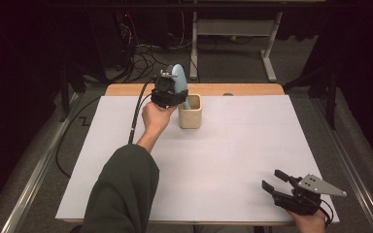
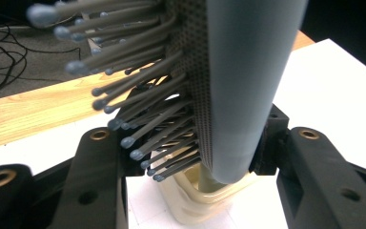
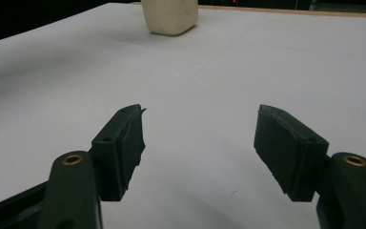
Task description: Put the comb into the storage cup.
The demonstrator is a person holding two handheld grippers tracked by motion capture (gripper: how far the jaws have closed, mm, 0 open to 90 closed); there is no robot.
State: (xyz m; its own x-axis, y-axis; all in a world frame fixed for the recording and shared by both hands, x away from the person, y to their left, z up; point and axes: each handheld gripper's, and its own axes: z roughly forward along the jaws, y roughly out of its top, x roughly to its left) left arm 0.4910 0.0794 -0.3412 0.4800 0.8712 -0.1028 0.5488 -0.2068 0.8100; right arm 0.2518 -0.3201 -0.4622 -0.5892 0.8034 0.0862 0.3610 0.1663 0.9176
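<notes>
The left gripper [image 1: 171, 93] has its jaws closed on a blue hairbrush [image 2: 248, 86], which stands upright between them. The brush's handle end dips into the cream cup [image 2: 205, 202] directly below the jaws. The right gripper [image 3: 200, 143] rests low over the white bench [image 3: 248, 62], well apart from the cup, jaws wide open and holding nothing.

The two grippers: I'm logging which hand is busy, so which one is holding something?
The left gripper, raised at the beige cup, is shut on the blue hairbrush whose handle end sits in that cup. The right gripper rests open at the table's near right.
</notes>
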